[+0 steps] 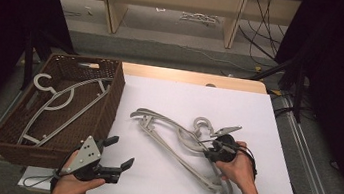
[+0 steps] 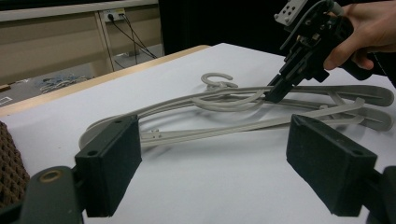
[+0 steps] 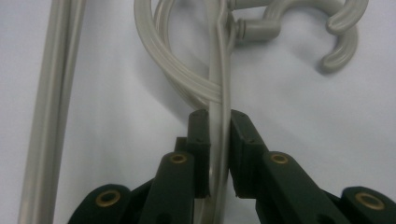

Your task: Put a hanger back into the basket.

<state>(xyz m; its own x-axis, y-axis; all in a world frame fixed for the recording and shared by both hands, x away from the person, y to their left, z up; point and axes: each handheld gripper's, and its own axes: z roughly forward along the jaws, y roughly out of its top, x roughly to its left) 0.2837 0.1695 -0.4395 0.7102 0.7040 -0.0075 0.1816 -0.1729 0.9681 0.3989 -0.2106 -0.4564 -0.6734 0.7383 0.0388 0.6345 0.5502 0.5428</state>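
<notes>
Two or three grey plastic hangers [image 1: 170, 136] lie stacked on the white table top [image 1: 199, 100]. My right gripper [image 1: 207, 151] points down onto the pile and is shut on one hanger's thin arm [image 3: 219, 79], which runs between its pads just below the hook [image 3: 338, 32]. From the left gripper view the same right gripper [image 2: 274, 93] presses on the hangers [image 2: 219, 112]. My left gripper [image 1: 120, 151] hovers open near the front left edge with nothing between its pads [image 2: 109, 163].
A brown wicker basket [image 1: 111, 101] stands at the table's left, holding grey hangers [image 1: 59, 97]. White table surface stretches behind and to the right of the pile. Shelving legs and cables lie on the floor beyond the table.
</notes>
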